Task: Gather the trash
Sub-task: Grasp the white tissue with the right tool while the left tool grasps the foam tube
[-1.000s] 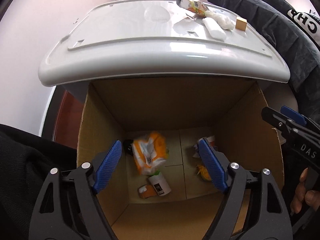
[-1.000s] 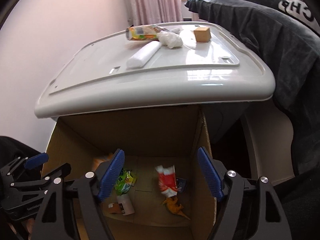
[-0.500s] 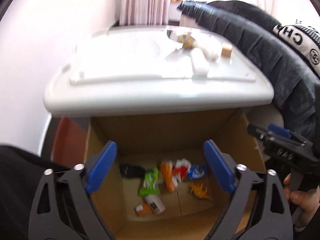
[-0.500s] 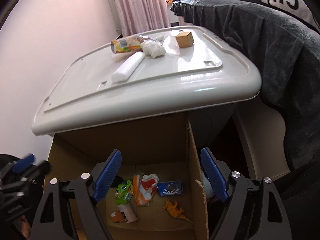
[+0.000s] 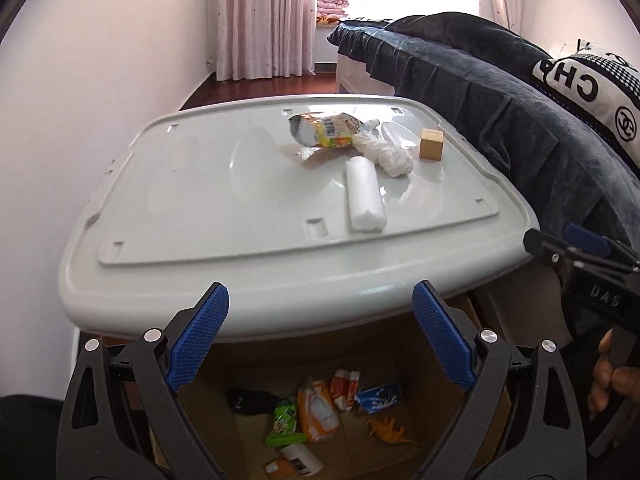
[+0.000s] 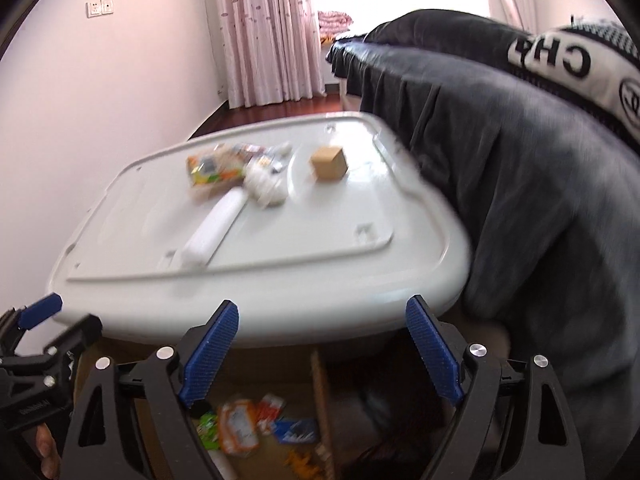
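On the white plastic table top point(image 5: 208, 184) lie a snack wrapper point(image 5: 326, 130), a crumpled white tissue point(image 5: 386, 154), a white foam roll point(image 5: 365, 194) and a small brown box point(image 5: 431, 143). These also show, blurred, in the right wrist view: wrapper point(image 6: 214, 168), tissue point(image 6: 266, 186), roll point(image 6: 214, 232), box point(image 6: 329, 162). A cardboard box point(image 5: 404, 350) under the table's near edge holds several wrappers point(image 5: 316, 404). My left gripper point(image 5: 320, 340) and right gripper point(image 6: 322, 346) are both open and empty, above the box and short of the table edge.
A bed with a dark blanket point(image 5: 500, 92) runs along the table's right side, with a black-and-white pillow point(image 5: 592, 88) on it. A pale wall point(image 5: 80, 80) is on the left. Pink curtains point(image 5: 264, 20) hang at the far end.
Both grippers have risen and tilted up from over the cardboard box toward the table top. A wrapper that was between the left fingers now lies in the box.
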The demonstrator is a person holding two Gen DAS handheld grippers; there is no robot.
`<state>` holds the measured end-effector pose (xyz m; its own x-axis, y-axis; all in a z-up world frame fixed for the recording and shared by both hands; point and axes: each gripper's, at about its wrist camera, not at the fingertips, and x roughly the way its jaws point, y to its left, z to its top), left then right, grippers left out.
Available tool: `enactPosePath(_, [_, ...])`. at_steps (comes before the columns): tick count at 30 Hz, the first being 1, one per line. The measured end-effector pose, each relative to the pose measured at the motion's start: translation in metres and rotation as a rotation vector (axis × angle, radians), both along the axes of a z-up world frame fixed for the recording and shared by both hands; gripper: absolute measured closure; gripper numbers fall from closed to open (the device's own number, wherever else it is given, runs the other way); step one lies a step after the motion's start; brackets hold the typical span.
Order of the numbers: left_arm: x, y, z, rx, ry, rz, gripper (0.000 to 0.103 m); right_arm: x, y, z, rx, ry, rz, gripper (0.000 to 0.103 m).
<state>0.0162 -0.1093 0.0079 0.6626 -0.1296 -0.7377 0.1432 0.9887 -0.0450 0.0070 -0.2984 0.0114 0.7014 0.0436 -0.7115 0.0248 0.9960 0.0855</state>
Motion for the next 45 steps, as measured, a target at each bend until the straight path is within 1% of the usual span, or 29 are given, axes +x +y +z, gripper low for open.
enactPosePath(4, [0.034, -0.019, -0.003, -0.016, 0.023, -0.017, 0.012, 0.030, -0.015, 0.014, -0.035, -0.031, -0.027, 0.013])
enactPosePath(7, [0.062, -0.035, -0.009, -0.006, 0.040, -0.024, 0.012, 0.046, -0.028, 0.020, -0.024, -0.048, -0.058, 0.008])
enactPosePath(9, [0.080, -0.044, -0.016, -0.008, 0.058, -0.023, 0.012, 0.053, -0.038, 0.022, -0.007, -0.063, -0.084, 0.005])
enactPosePath(11, [0.096, -0.051, -0.023, -0.016, 0.082, -0.019, 0.012, 0.056, -0.048, 0.019, 0.015, -0.066, -0.117, 0.005])
enactPosePath(13, [0.113, -0.060, -0.032, -0.024, 0.108, -0.014, 0.012, 0.057, -0.058, 0.015, 0.056, -0.038, -0.150, 0.005])
enactPosePath(15, [0.126, -0.067, -0.041, -0.015, 0.123, -0.004, 0.012, 0.059, -0.068, 0.010, 0.111, -0.011, -0.170, 0.005])
enactPosePath(17, [0.139, -0.072, -0.049, -0.010, 0.143, 0.010, 0.012, 0.058, -0.075, 0.009, 0.131, -0.009, -0.194, 0.005])
enactPosePath(20, [0.152, -0.070, -0.060, -0.012, 0.182, 0.046, 0.012, 0.056, -0.082, 0.011, 0.142, -0.021, -0.220, 0.005])
enactPosePath(22, [0.154, -0.069, -0.062, -0.002, 0.161, 0.055, 0.012, 0.055, -0.084, 0.011, 0.157, -0.023, -0.229, 0.005])
enactPosePath(25, [0.154, -0.074, -0.067, 0.074, 0.135, 0.054, 0.012, 0.056, -0.086, 0.008, 0.170, -0.004, -0.236, 0.005])
enactPosePath(26, [0.152, -0.073, -0.067, 0.069, 0.121, 0.056, 0.012, 0.056, -0.086, 0.007, 0.173, 0.003, -0.239, 0.005])
enactPosePath(28, [0.152, -0.072, -0.067, 0.068, 0.118, 0.058, 0.014, 0.056, -0.086, 0.007, 0.181, 0.004, -0.240, 0.005])
enactPosePath(29, [0.150, -0.072, -0.066, 0.071, 0.114, 0.058, 0.016, 0.055, -0.086, 0.007, 0.179, 0.002, -0.242, 0.005])
enactPosePath(31, [0.145, -0.068, -0.065, 0.071, 0.100, 0.061, 0.027, 0.056, -0.086, 0.008, 0.177, 0.002, -0.242, 0.005])
enactPosePath(32, [0.144, -0.066, -0.064, 0.075, 0.093, 0.061, 0.031, 0.056, -0.085, 0.008, 0.180, 0.002, -0.241, 0.005])
enactPosePath(34, [0.148, -0.064, -0.063, 0.079, 0.091, 0.059, 0.049, 0.055, -0.085, 0.008, 0.182, 0.003, -0.239, 0.005])
enactPosePath(35, [0.149, -0.062, -0.062, 0.080, 0.092, 0.061, 0.055, 0.055, -0.084, 0.008, 0.180, 0.003, -0.238, 0.005])
enactPosePath(36, [0.150, -0.058, -0.061, 0.079, 0.096, 0.065, 0.065, 0.055, -0.083, 0.007, 0.179, 0.004, -0.237, 0.005])
enactPosePath(37, [0.151, -0.054, -0.059, 0.071, 0.101, 0.065, 0.068, 0.056, -0.083, 0.007, 0.179, 0.005, -0.236, 0.005])
enactPosePath(39, [0.152, -0.048, -0.058, 0.054, 0.111, 0.049, 0.070, 0.056, -0.082, 0.007, 0.180, 0.006, -0.234, 0.005])
enactPosePath(41, [0.151, -0.046, -0.058, 0.079, 0.109, 0.044, 0.070, 0.056, -0.081, 0.007, 0.177, 0.005, -0.231, 0.005])
enactPosePath(43, [0.148, -0.040, -0.057, 0.089, 0.111, 0.055, 0.071, 0.056, -0.081, 0.007, 0.171, 0.006, -0.228, 0.005])
enactPosePath(45, [0.145, -0.027, -0.055, 0.082, 0.121, 0.076, 0.071, 0.056, -0.080, 0.006, 0.168, 0.008, -0.225, 0.005])
